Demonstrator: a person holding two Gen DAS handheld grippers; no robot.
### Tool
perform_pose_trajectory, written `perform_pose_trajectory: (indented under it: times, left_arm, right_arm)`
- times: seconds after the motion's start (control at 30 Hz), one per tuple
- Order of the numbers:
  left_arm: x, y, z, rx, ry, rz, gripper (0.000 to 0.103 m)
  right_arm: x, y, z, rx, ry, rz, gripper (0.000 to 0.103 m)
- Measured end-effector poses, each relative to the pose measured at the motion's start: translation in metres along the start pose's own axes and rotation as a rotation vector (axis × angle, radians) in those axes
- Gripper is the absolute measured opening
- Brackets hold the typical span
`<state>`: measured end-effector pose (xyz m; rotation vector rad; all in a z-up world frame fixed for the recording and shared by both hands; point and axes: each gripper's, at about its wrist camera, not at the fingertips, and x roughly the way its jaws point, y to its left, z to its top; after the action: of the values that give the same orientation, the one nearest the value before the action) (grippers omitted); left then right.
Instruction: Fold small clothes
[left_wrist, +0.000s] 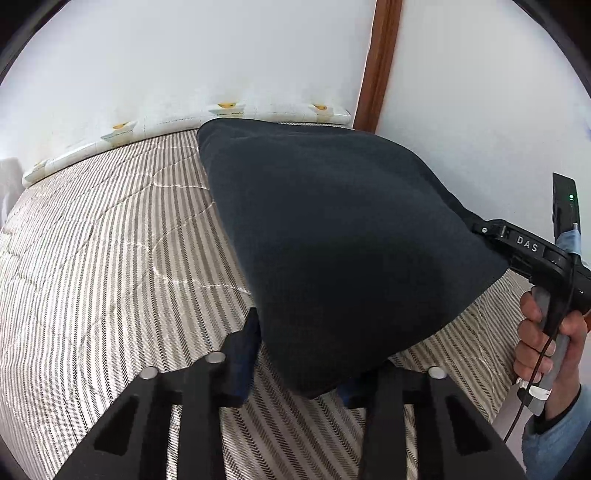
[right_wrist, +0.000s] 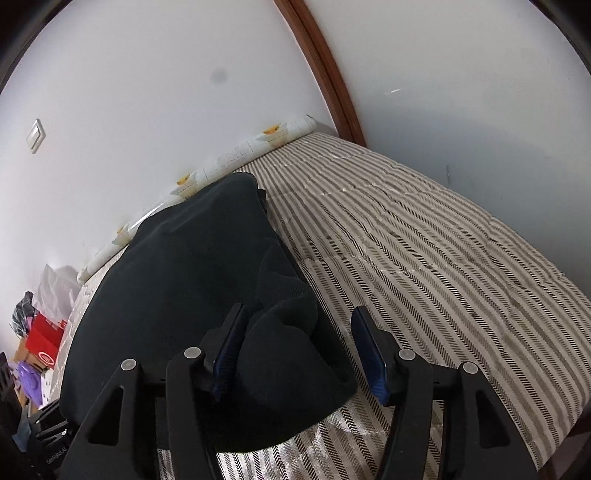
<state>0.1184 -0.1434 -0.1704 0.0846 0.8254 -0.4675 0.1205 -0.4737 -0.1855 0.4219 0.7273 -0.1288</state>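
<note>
Dark garment (left_wrist: 332, 240) held up off the striped bed (left_wrist: 110, 240) by 2 corners, ready to fold. Left tongs (left_wrist: 299, 373) seem to pinch one corner, contact hidden. Right tongs (right_wrist: 295, 350) stand wide, cloth between.

Dark navy knit garment (right_wrist: 192, 295) on my striped quilted bed (right_wrist: 424, 258), against far wall; cluttered bags (right_wrist: 44, 332) off bed's left.

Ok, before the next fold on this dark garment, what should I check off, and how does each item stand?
1. Right gripper open: ok, its fingers stand apart with a bunched part of the dark garment between them.
2. Left gripper open: ok, fingers apart.
3. Left gripper's hold on the garment: cannot tell, cloth hides the gap.
4. Garment lying flat: not ok, bunched near the right gripper.
5. Bare striped bed cover beside the garment: ok.
</note>
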Motion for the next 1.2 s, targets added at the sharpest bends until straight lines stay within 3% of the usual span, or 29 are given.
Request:
perform_pose_trajectory:
  times: [0.07,0.17,0.3,0.47,0.97,1.2]
  left_arm:
    - [-0.001,-0.002,0.001,0.000,-0.012,0.019,0.026]
    - [-0.002,0.002,0.001,-0.027,-0.021,0.022,0.023]
    - [-0.007,0.014,0.003,-0.083,-0.035,0.004,0.020]
    - [-0.018,0.036,0.005,-0.116,-0.085,0.068,0.019]
    - [-0.064,0.175,-0.034,-0.325,-0.105,0.238,0.018]
    - [-0.066,0.180,-0.048,-0.295,-0.068,0.223,0.018]
  right_arm:
    - [0.004,0.003,0.001,-0.010,0.016,0.040,0.029]
    - [0.006,0.014,0.001,-0.030,-0.004,0.026,0.020]
    - [0.013,0.021,0.003,-0.023,0.000,0.044,0.018]
    - [0.030,0.037,0.005,0.011,0.033,0.099,0.017]
    - [0.082,0.201,-0.019,-0.165,0.127,0.265,0.017]
    - [0.040,0.192,-0.031,-0.243,0.074,0.276,0.018]
